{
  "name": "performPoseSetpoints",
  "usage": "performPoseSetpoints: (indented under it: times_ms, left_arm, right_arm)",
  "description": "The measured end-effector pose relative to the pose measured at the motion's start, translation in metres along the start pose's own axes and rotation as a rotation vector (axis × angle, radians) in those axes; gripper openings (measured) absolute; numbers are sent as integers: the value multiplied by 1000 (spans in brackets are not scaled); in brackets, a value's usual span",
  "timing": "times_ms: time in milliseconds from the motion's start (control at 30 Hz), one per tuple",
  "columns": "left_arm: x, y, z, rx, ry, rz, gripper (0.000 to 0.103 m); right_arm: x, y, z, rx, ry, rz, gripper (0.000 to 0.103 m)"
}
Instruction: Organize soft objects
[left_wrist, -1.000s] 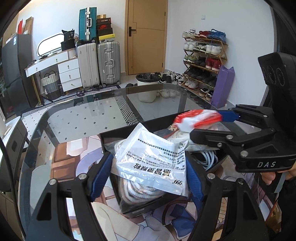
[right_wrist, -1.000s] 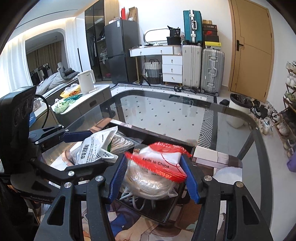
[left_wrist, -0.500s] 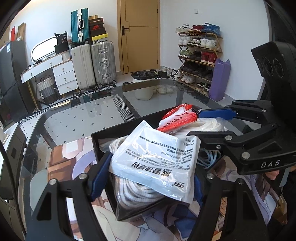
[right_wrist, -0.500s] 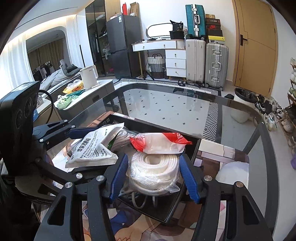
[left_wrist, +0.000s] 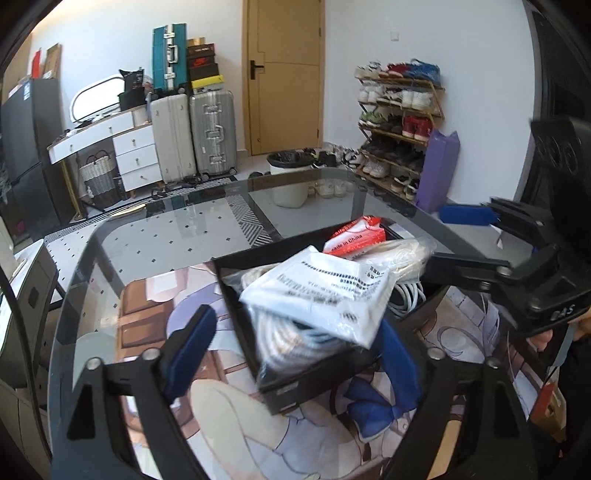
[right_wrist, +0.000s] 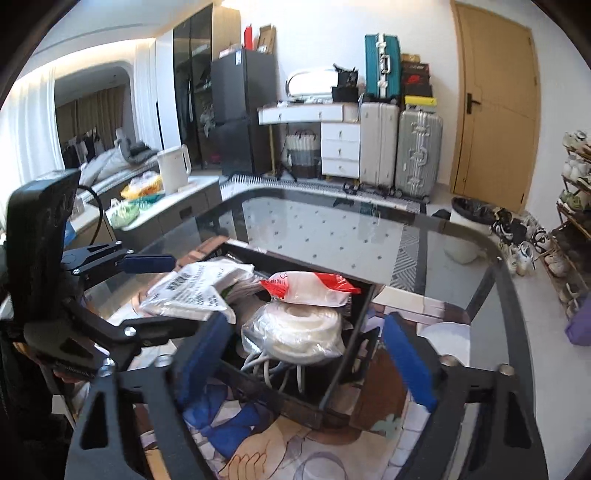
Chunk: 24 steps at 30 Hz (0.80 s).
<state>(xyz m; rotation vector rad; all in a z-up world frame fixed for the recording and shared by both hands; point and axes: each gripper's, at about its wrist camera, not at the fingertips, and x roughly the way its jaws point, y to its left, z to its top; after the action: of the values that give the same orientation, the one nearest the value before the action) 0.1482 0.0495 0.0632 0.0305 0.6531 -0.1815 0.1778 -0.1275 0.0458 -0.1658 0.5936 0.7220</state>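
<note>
Both bags are in the black tray (right_wrist: 334, 384) and both grippers have let go. Left gripper (left_wrist: 295, 343): jaws have just been opening and stand wide; the white printed bag (left_wrist: 321, 291) with its cord coil sits between the blue pads, with a clear gap on the left side. On the right side the pad is partly behind the bag, so contact there is hard to rule out, but it reads as released. Right gripper (right_wrist: 306, 350): jaws have also just been opening, and the red-topped bag (right_wrist: 308, 286) with the white rope coil (right_wrist: 295, 332) lies between the pads, touching neither. The tray sits at the near end of the glass table (right_wrist: 332, 229), on a printed mat (right_wrist: 295, 450). The bags lie side by side, white one to the left, red-topped one to the right, on top of loose cables (right_wrist: 273, 369), probably to bundle all the floppy stuff in one container. The white bag overhangs the tray's near wall and looks perched, so it could slide out. Both pairs of pads are spread wide enough that the bags shouldn't snag on a pull-back. Placement step looks done.
</note>
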Motion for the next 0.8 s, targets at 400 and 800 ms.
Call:
performPoseSetpoints:
  times_ms: [400,800]
  left_arm:
    - [-24,7,-17,-79,-100,99,103]
    - [-16,8,-30,-96,-127,171,103]
  right_arm:
    - [-26,11,-33,51,-81,-1,102]
    - [-42,15,-37,46,-177,-12,102]
